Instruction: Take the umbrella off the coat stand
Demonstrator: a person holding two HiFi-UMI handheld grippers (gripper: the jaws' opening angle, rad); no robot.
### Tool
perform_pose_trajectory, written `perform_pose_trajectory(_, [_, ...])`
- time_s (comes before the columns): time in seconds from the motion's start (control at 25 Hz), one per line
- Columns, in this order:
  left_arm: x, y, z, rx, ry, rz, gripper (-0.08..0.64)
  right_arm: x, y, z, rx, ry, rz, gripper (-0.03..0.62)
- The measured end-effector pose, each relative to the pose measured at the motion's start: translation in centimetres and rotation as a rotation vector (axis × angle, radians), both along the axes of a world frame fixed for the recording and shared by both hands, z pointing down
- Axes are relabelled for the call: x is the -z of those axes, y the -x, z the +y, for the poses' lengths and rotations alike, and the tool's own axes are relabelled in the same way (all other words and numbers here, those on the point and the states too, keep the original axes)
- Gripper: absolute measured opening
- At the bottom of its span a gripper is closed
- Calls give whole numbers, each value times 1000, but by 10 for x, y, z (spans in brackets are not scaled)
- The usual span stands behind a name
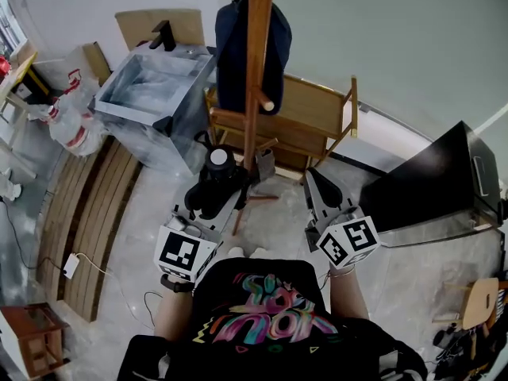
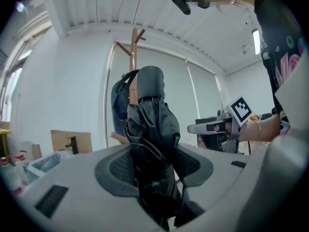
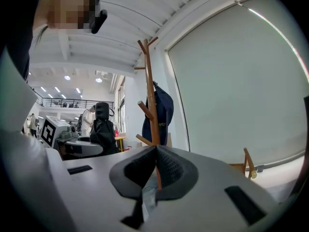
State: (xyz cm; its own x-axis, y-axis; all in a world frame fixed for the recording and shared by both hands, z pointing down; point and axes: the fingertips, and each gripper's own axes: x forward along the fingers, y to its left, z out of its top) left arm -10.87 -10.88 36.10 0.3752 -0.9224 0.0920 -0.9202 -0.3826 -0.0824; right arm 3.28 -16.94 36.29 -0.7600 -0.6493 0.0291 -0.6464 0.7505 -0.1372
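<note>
We see the left gripper (image 2: 153,166) clamped on the umbrella (image 2: 150,124): its ribbed grey pads (image 2: 118,166) press on both sides of the folded black fabric, which is crinkled, slightly shiny and bundled w/ a strap. The umbrella stands upright btwn the jaws, w/ a rounded dark-grey end on top. In the head view we find it just beside the coat stand (image 1: 258,54), near the pole's lower part; from the right gripper view it sits clear of the pole, to the left. The stand is a slim, smooth reddish-wood post w/ angled round pegs, and a navy cloth item (image 1: 234,46) hangs on it. The right gripper (image 3: 155,151) has its textured pads pressed together w/ nothing btwn them. Behind, a boxy grey metal tub (image 1: 155,94) and a wooden frame (image 1: 317,125) stand on a pale, smooth floor (image 1: 278,221)
</note>
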Motion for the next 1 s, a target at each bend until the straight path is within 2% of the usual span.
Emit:
perform_pose_trajectory(0.2, [-22, 36, 13, 113, 46, -16, 222, -8, 13, 4, 28, 9, 35, 15])
perform_pose_trajectory(0.36, [-36, 56, 18, 170, 58, 18, 221, -14, 14, 6, 27, 1, 61, 15])
perform_pose_trajectory(0.6, [-57, 69, 20, 186, 81, 34, 222, -23, -1, 4, -21, 0, 97, 15])
perform_pose_trajectory(1.0, [-65, 57, 11, 147, 95, 25, 221, -30, -30, -2, -108, 27, 99, 14])
